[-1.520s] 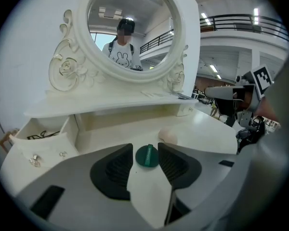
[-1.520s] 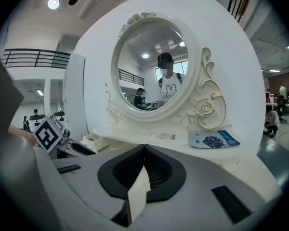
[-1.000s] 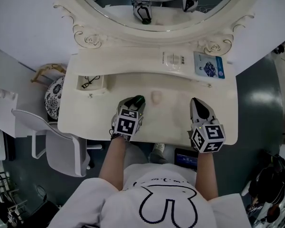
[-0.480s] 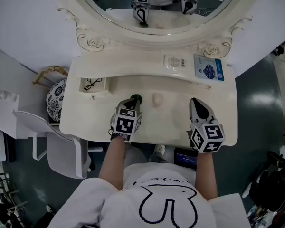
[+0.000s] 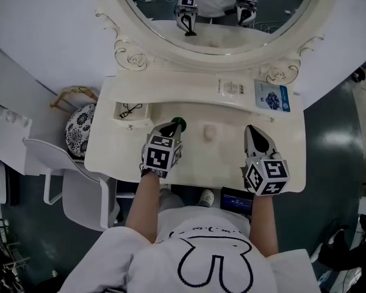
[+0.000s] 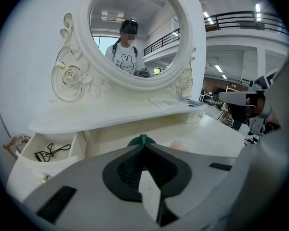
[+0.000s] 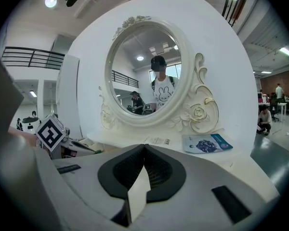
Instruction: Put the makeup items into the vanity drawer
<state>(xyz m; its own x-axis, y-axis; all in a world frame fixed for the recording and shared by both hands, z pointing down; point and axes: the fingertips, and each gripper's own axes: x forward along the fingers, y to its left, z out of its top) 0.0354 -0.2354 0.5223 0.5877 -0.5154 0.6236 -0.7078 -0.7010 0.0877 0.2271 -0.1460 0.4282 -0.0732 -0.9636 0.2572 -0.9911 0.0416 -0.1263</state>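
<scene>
My left gripper (image 5: 174,128) is shut on a small dark green makeup item (image 5: 179,122), held above the middle of the cream vanity top (image 5: 232,163). In the left gripper view the green tip (image 6: 142,139) pokes out past the closed jaws. A small pink item (image 5: 209,132) lies on the top just to the right of it. The small drawer (image 5: 129,111) at the left stands open with a black tangled thing inside (image 6: 50,151). My right gripper (image 5: 254,134) is shut and empty, over the right side of the top.
A big oval mirror (image 5: 216,17) with carved roses backs the vanity. On the raised shelf lie a white card (image 5: 232,88) and a blue packet (image 5: 272,96). A white chair (image 5: 67,176) and a patterned stool (image 5: 82,124) stand to the left.
The left jaws stood open around the green item and have shut on it. Both grippers have risen a little, the left carrying the item up.
</scene>
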